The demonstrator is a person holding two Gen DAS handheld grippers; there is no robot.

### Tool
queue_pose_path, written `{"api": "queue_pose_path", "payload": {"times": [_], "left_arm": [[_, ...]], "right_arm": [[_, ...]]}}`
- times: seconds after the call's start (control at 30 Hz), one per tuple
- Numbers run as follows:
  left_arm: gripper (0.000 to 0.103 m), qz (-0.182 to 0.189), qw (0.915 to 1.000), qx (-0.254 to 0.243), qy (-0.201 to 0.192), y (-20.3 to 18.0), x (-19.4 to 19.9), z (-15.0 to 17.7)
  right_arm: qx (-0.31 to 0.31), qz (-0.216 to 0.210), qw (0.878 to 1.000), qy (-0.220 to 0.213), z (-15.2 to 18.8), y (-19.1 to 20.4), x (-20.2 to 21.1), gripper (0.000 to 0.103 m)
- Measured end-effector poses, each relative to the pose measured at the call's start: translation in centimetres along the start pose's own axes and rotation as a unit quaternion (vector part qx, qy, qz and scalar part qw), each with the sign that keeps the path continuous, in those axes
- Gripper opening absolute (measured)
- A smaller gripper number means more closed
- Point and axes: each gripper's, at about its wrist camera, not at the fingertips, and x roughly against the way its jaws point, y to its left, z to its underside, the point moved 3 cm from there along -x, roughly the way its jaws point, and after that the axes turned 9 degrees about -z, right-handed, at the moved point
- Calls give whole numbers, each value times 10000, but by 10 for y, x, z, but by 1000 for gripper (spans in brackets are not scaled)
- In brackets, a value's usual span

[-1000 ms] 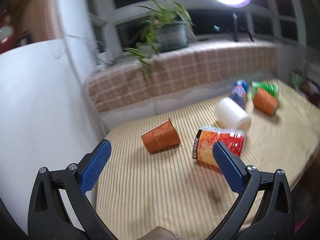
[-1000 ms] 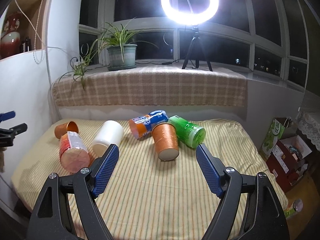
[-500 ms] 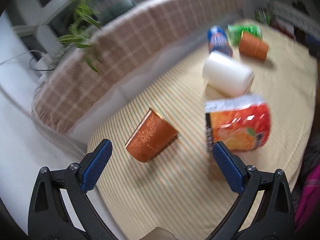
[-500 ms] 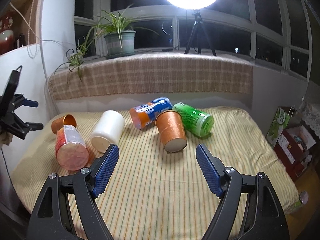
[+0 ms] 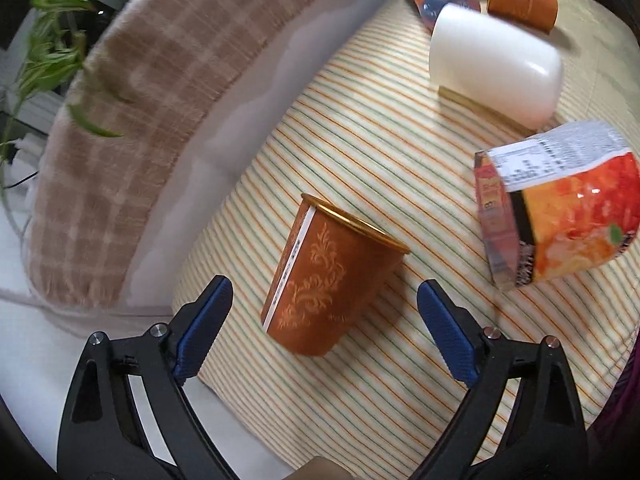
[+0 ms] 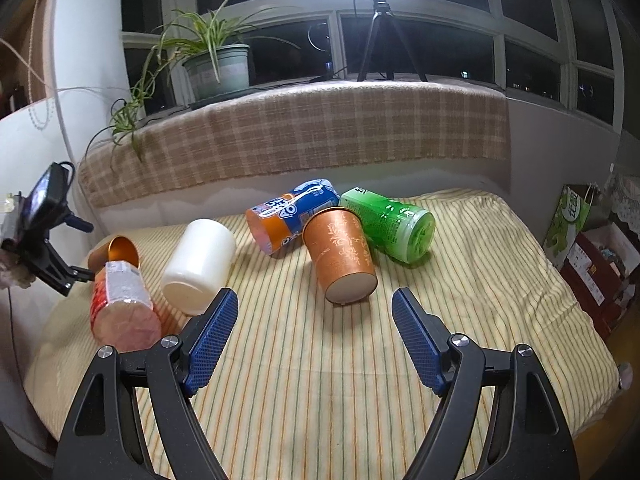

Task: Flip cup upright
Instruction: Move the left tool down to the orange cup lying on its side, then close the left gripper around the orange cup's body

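An orange paper cup with a gold rim (image 5: 332, 280) lies on its side on the striped cloth, near the left edge. My left gripper (image 5: 322, 312) is open, and the cup's base lies between its blue fingers without contact. The same cup shows at the far left in the right wrist view (image 6: 116, 252). A second orange cup (image 6: 340, 252) lies on its side mid-table, base toward me. My right gripper (image 6: 314, 332) is open and empty, just short of that cup.
A white cylinder (image 6: 200, 264), an orange-red snack can (image 6: 122, 304), a blue-orange can (image 6: 292, 212) and a green can (image 6: 392, 228) lie on the striped table (image 6: 320, 380). A plaid-covered ledge (image 6: 300, 136) runs behind. Boxes stand at the right (image 6: 592, 256).
My left gripper has swung down and closed in on the left orange cup, which now lies between its fingers. My right gripper has moved slightly nearer the middle cup.
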Motion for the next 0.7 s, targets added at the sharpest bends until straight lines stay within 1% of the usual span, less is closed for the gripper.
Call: {"api": "queue_pose_path", "payload": {"times": [0.1, 0.23, 0.3, 0.33, 0.37, 0.4, 0.47, 0.53, 0.63, 0.7], "left_arm": [[94, 10, 9998, -170, 75, -3, -12, -3], [90, 31, 9995, -242, 180, -2, -27, -6], [84, 79, 9994, -238, 246, -2, -32, -7], [84, 95, 9993, -236, 276, -3, -33, -8], [80, 112, 9991, -241, 319, -3, -36, -7], [75, 130, 9990, -256, 344, -4, -39, -6], [72, 116, 9988, -281, 385, -7, -44, -5], [69, 100, 9989, -239, 391, -7, -46, -4], [66, 174, 9993, -6, 331, -3, -46, -5], [65, 145, 9994, 164, 285, 1, -48, -6]], "right_arm": [[-107, 18, 9999, 45, -2, -6, -5, 79], [-219, 41, 9997, 90, -1, -11, -9, 79], [-261, 43, 9996, 113, -1, -13, -11, 79], [-275, 46, 9995, 121, -1, -14, -12, 79], [-294, 52, 9995, 130, -1, -15, -13, 79], [-312, 50, 9994, 140, -1, -16, -14, 79], [-337, 56, 9993, 145, -1, -17, -15, 79], [-346, 70, 9993, 139, -1, -17, -16, 79], [-337, 78, 9993, 139, -2, -18, -17, 79], [-340, 72, 9993, 148, -2, -18, -17, 79]]}}
